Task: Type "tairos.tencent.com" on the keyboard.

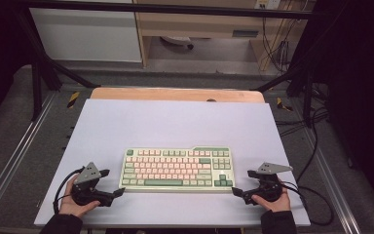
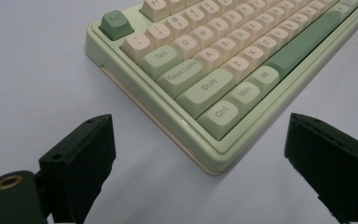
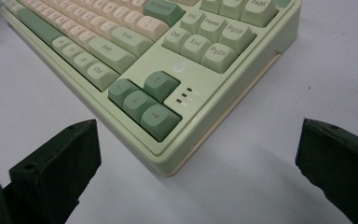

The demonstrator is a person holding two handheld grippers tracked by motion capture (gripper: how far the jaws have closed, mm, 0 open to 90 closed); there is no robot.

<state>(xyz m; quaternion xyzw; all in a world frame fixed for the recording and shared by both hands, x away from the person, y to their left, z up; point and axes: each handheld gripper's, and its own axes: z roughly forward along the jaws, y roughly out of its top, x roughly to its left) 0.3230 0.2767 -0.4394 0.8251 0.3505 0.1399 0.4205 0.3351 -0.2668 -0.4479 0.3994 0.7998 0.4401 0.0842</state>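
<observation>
keyboard: a pale green keyboard [image 1: 177, 169] with cream and green keys is laid flat on the white table top [image 1: 175, 122], in its near half, long side across the high view, roughly centred between the two hands.
left gripper: the left gripper [image 1: 113, 183] is held by a hand [image 1: 75, 197] just beside the keyboard's left end, low over the table, pointed toward the keyboard's near left corner.
left jaws: they are seen spread wide apart in the left gripper view, nothing clamped; the corner with the ctrl key [image 2: 220, 114] lies ahead of the gap, apart from both jaws.
right gripper: the right gripper [image 1: 243, 183] is held by the other hand [image 1: 272, 200] just beside the keyboard's right end, pointed at the near right corner.
right jaws: they are seen wide apart in the right gripper view, nothing clamped; the corner with the arrow keys [image 3: 144, 100] lies ahead of the gap, untouched.
contact: no touching between either gripper and the keyboard can be made out.
cables: a black cable [image 1: 316, 204] is trailed from the right gripper over the table edge.
surroundings: a wooden strip [image 1: 175, 94] is seen at the far edge of the table, with black frame bars [image 1: 175, 8] beyond.
</observation>
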